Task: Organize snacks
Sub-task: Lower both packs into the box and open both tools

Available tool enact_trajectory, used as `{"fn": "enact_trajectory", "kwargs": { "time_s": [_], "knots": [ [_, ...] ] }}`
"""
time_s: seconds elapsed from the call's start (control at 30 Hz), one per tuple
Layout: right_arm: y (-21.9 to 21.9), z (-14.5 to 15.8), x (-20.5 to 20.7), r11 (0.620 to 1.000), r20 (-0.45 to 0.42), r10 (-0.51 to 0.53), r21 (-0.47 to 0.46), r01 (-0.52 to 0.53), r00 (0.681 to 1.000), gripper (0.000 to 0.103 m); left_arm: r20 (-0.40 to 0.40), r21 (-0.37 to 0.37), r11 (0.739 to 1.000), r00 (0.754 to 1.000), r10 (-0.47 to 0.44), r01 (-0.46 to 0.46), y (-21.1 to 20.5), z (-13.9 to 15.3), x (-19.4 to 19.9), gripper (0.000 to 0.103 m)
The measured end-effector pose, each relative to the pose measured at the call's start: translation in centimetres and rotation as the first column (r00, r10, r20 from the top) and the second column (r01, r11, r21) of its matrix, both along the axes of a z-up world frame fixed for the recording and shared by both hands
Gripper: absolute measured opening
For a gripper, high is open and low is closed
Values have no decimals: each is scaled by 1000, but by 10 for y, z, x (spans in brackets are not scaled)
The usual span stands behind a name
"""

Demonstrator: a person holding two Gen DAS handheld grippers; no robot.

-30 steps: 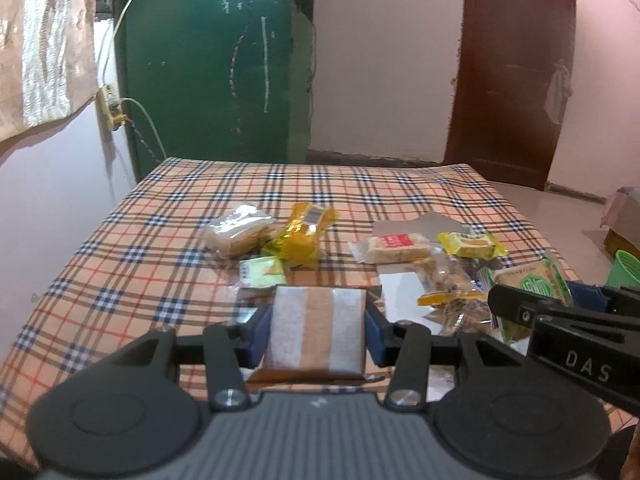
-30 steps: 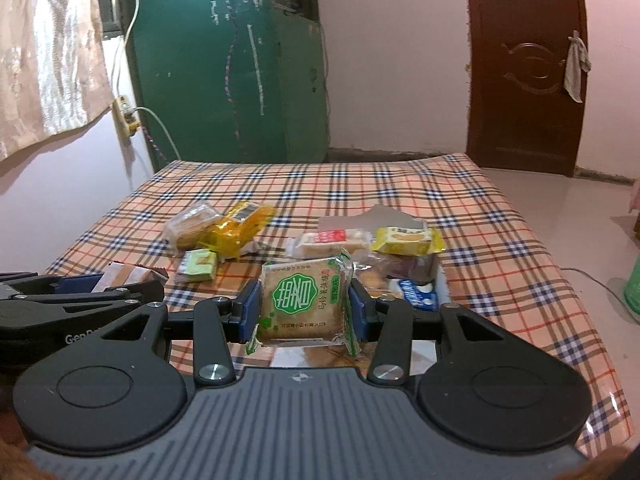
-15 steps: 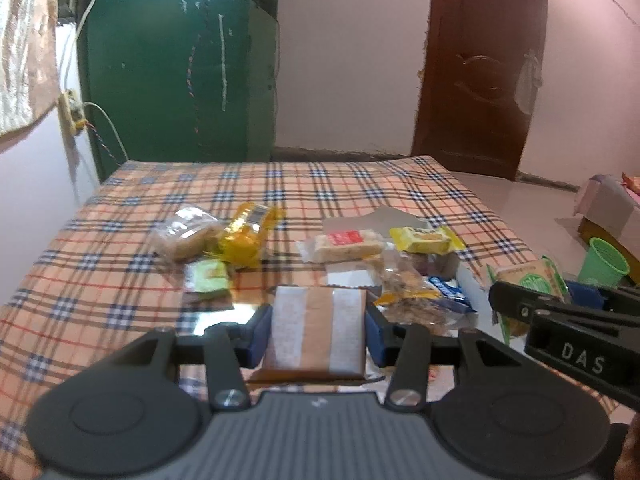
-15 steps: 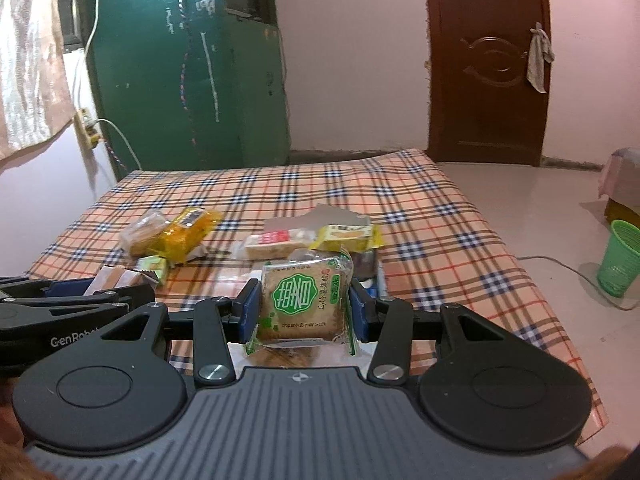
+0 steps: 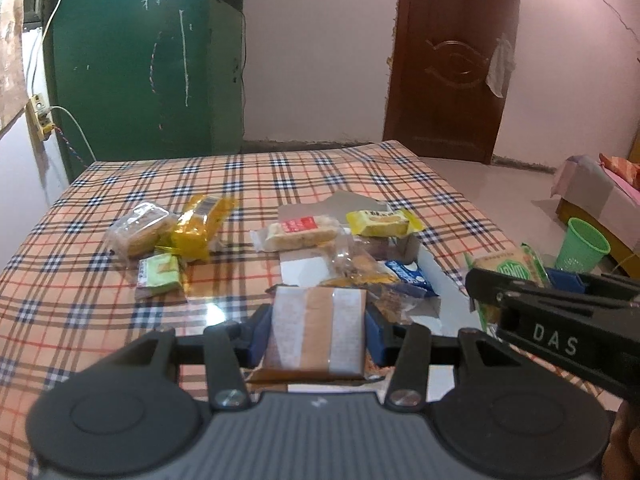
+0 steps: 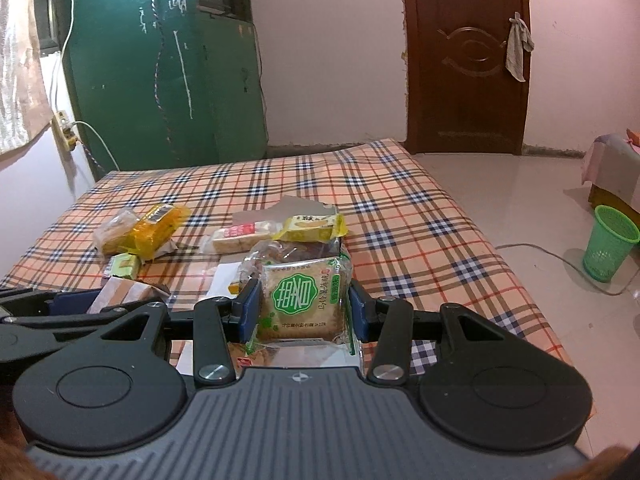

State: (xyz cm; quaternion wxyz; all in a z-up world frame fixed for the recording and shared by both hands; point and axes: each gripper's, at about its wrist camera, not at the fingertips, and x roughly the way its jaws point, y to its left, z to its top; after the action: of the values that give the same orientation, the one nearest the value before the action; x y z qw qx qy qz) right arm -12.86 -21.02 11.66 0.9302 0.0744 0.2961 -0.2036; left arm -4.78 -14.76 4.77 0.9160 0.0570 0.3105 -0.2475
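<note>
My left gripper [image 5: 318, 334] is shut on a brown-and-white snack packet [image 5: 318, 330] and holds it above the near part of the plaid table [image 5: 100, 280]. My right gripper [image 6: 304, 310] is shut on a green-label cracker packet [image 6: 306, 300], held above the table's near right part. That cracker packet also shows at the right of the left wrist view [image 5: 508, 268]. The left gripper's packet shows at the left of the right wrist view [image 6: 124, 292]. Both grippers sit side by side, close together.
Loose snacks lie mid-table: a clear-wrapped cake [image 5: 138, 230], a yellow pouch [image 5: 200, 226], a small green packet [image 5: 158, 274], a red-label bar [image 5: 298, 234], a yellow packet [image 5: 380, 222] and a blue packet [image 5: 408, 274]. A green cup [image 6: 610, 248] stands on the floor at right.
Both views have swung to the right and drawn back a little, so the door and floor show more. Both grippers still hold their packets.
</note>
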Motion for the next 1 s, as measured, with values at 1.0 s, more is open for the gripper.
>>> {"fn": "enact_trajectory", "kwargs": {
  "time_s": [1.0],
  "knots": [
    [-19, -24, 18, 999, -42, -4, 44, 5, 999, 56, -59, 20, 997, 996, -68, 69, -23, -29, 10, 47]
  ]
}}
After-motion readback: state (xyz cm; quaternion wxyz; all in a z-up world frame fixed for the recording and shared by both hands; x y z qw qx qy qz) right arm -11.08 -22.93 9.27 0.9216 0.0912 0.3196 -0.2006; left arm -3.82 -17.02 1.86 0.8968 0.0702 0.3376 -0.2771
